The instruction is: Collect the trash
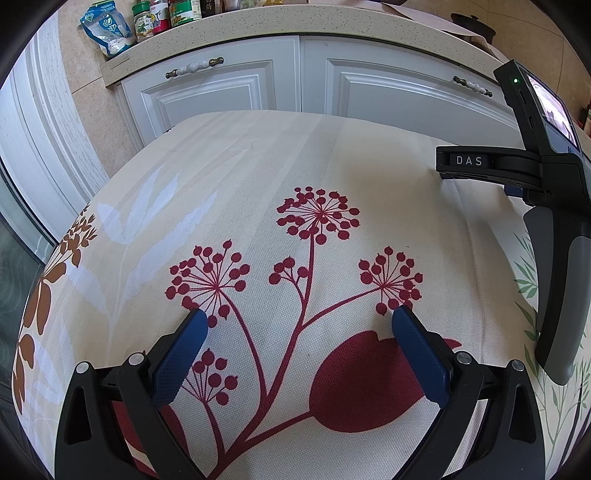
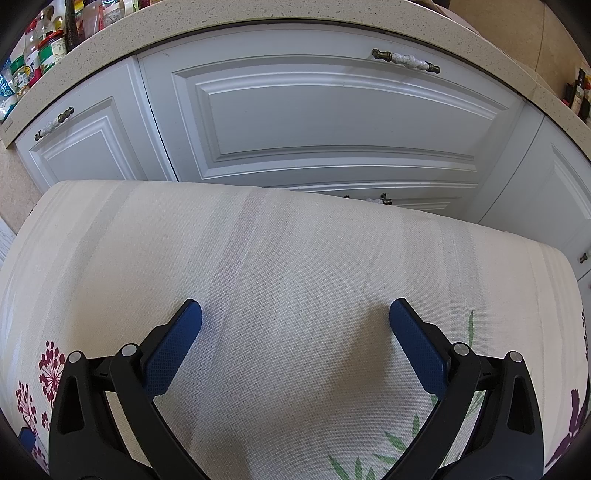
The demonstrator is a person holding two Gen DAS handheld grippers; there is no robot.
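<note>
- The cabinet run fills the background of both views: white panelled doors under a speckled countertop. The doors are closed, with 2 handles visible from the left wrist camera.
- The table stands just in front of the cabinets, covered by a cream cloth printed with red flowers and, toward the right side, green leaves. Its surface carries no loose item in either view.
- The right gripper appears in the left wrist view as a grey-and-black body over the table's right side. Its own camera shows the 2 blue fingers spread wide, holding nothing.
- The left gripper hangs over the red print, jaws likewise wide apart and empty.
- Jars and a blue-and-white packet stand on the countertop at far left, well apart from both tools.
- Trash: none is visible in either view; its location cannot be told.
- Risk, as a judgement: with no target in sight, either tool could close on a fold of cloth and drag it, or the packet could be taken for waste. The 2 grippers work near each other and could collide.
</note>
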